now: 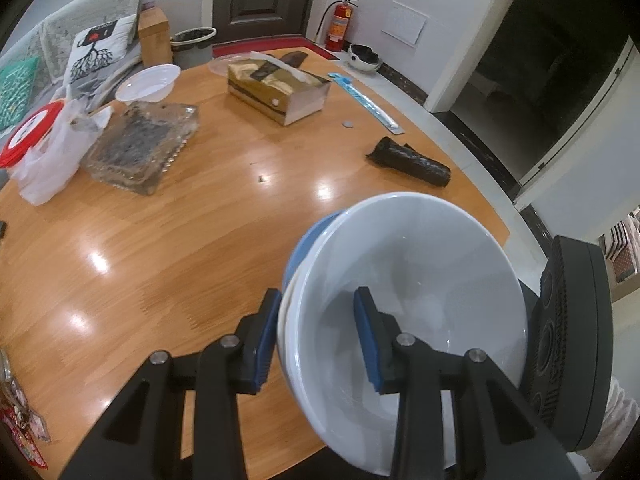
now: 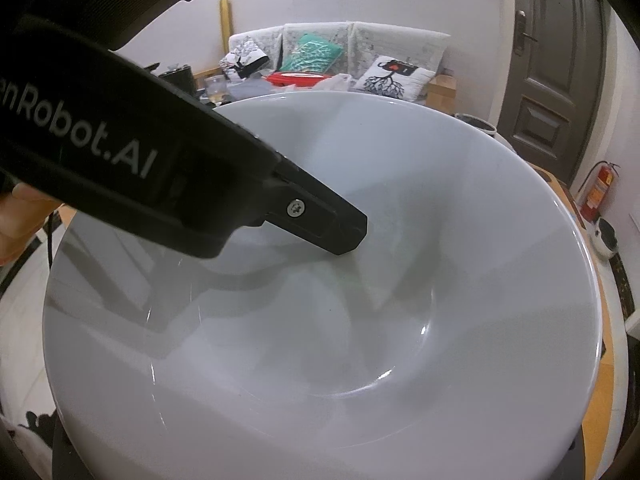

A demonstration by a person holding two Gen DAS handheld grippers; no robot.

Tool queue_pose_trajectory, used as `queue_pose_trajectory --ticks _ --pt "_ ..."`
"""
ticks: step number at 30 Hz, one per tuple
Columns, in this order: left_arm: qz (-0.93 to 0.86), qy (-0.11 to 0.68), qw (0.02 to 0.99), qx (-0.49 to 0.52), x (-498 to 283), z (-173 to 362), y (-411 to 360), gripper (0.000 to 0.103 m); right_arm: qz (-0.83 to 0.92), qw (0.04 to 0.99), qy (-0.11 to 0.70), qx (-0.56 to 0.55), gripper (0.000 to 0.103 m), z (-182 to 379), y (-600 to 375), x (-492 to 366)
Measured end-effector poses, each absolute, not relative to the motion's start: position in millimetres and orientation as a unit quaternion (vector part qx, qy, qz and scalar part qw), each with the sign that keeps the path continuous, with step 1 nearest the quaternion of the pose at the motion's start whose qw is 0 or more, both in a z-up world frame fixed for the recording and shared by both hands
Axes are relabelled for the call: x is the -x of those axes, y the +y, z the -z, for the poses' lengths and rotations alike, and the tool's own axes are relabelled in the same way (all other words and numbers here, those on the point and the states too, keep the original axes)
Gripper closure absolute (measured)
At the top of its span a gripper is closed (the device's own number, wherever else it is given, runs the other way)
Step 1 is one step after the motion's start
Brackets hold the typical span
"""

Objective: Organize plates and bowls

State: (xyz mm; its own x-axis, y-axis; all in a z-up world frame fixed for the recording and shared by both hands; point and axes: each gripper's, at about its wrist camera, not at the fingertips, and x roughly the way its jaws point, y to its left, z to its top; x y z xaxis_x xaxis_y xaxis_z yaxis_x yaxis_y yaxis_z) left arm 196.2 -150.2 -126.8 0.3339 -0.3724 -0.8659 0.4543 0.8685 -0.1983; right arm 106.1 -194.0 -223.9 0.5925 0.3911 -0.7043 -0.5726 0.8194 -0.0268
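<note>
Left gripper (image 1: 320, 344): closed across the near rim of the stack, one blue pad outside the rim and the other inside the white bowl (image 1: 404, 300). A rim pinch of this kind lets the nested pieces be carried as one unit.
Stack: the white bowl sits on top; a blue bowl (image 1: 298, 252) shows as a crescent under its left rim, with what appears to be another white rim between them. The exact piece count cannot be determined.
Stack position: held tilted at the near right edge of the wooden table (image 1: 160, 240). Whether the base touches the table cannot be determined.
Right gripper: its fingers are not visible in either view, so its state cannot be told. Its camera looks straight into the white bowl, which suggests it is held close below or beside the stack, probably as a support.
Remaining ware: a small white bowl (image 1: 148, 82) and a clear plate (image 1: 228, 65) stand at the far side of the table, well apart from the stack.
Clutter: a tissue box (image 1: 280, 90) and a glass tray (image 1: 142, 146) lie between the stack and that ware.
Risk: the glazed rim may slip under a one-sided pinch.
</note>
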Motion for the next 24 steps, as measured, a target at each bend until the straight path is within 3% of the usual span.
queue_pose_trajectory --ticks 24 --pt "0.288 0.542 0.789 -0.032 -217.1 160.0 -216.1 0.070 -0.239 0.877 0.401 0.116 0.001 238.7 -258.7 -78.9"
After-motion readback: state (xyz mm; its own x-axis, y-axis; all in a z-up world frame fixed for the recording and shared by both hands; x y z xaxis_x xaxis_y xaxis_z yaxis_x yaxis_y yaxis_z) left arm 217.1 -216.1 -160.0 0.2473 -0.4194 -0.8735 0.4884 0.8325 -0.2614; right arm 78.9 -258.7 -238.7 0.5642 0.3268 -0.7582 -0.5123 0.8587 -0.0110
